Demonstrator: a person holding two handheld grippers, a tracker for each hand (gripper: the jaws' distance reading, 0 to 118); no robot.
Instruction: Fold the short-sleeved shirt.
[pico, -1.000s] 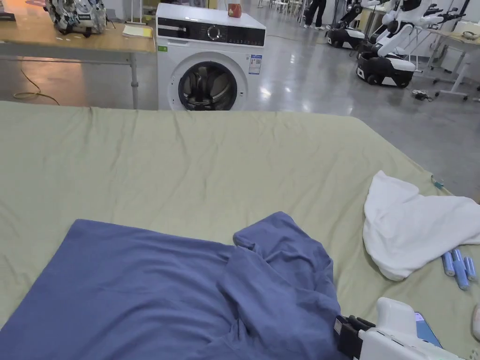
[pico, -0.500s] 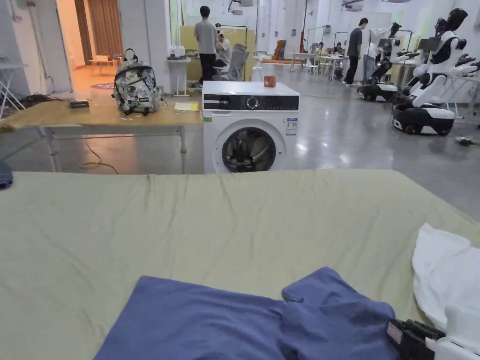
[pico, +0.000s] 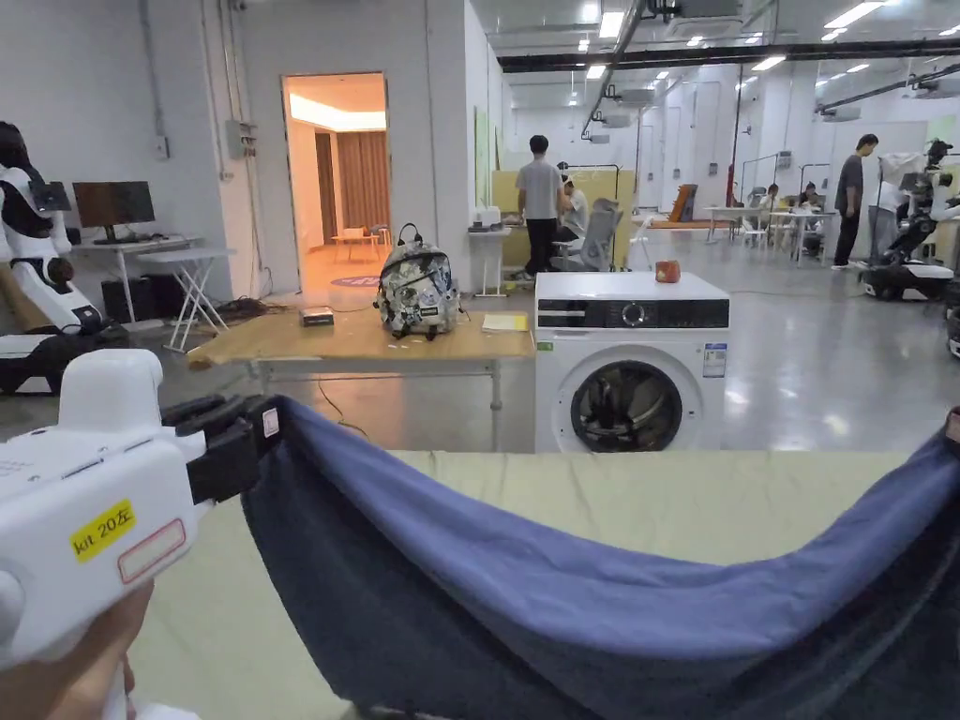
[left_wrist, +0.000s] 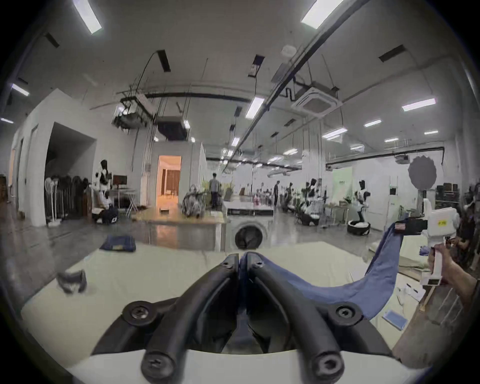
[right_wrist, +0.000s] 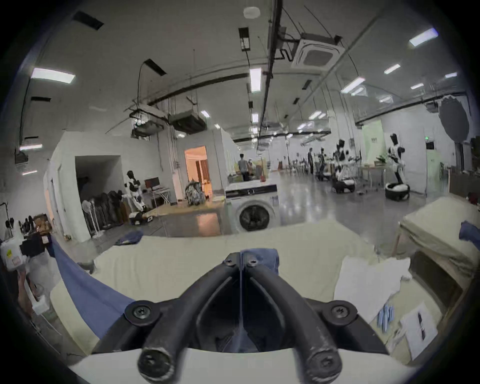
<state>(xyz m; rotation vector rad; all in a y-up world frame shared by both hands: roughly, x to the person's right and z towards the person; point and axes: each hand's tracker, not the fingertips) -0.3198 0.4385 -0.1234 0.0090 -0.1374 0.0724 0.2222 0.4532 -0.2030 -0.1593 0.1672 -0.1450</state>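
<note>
The blue short-sleeved shirt (pico: 600, 600) hangs in the air above the pale green bed sheet (pico: 656, 497), sagging between both grippers. The left gripper (left_wrist: 242, 259) pinches one edge between closed jaws; the right gripper (right_wrist: 241, 258) likewise clamps the other, probably a hem or shoulder. A white garment (right_wrist: 368, 280) lies on the sheet to the right.

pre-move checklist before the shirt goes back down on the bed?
1. Left claw shut on the blue shirt: ok.
2. Right claw shut on the shirt: ok.
3. Shirt lifted and spread between both claws: ok, though it sags in the middle.
4. Which shirt edge is held, hem or shoulders: cannot tell.
5. Bed sheet bare where the shirt would land: ok.
6. White garment away from the shirt: ok, it lies off to the right.
</note>
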